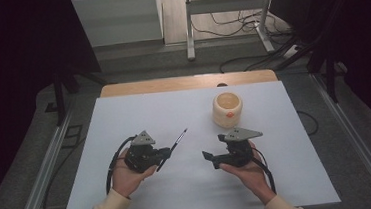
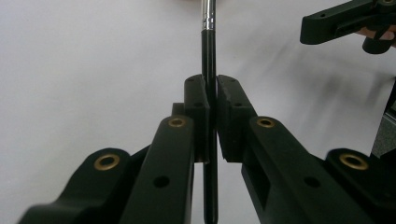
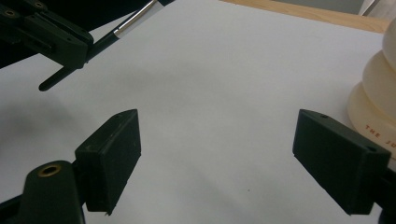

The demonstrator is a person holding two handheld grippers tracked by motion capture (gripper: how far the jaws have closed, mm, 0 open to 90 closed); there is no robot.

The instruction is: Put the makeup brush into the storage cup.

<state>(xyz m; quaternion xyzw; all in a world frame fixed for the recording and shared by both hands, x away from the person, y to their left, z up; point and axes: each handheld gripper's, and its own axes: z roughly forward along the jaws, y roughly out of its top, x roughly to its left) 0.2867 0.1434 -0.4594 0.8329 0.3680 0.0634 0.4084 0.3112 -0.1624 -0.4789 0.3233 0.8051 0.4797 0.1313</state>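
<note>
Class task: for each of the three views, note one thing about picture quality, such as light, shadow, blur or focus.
High view: the white table is evenly lit, while the surroundings fall into darkness. Left gripper view: the nearest black metal is soft and out of focus, and the brush clamped between the jaws is sharper. Right gripper view: soft grey shadows lie on the table, and the cream pot at the edge is slightly blurred.
</note>
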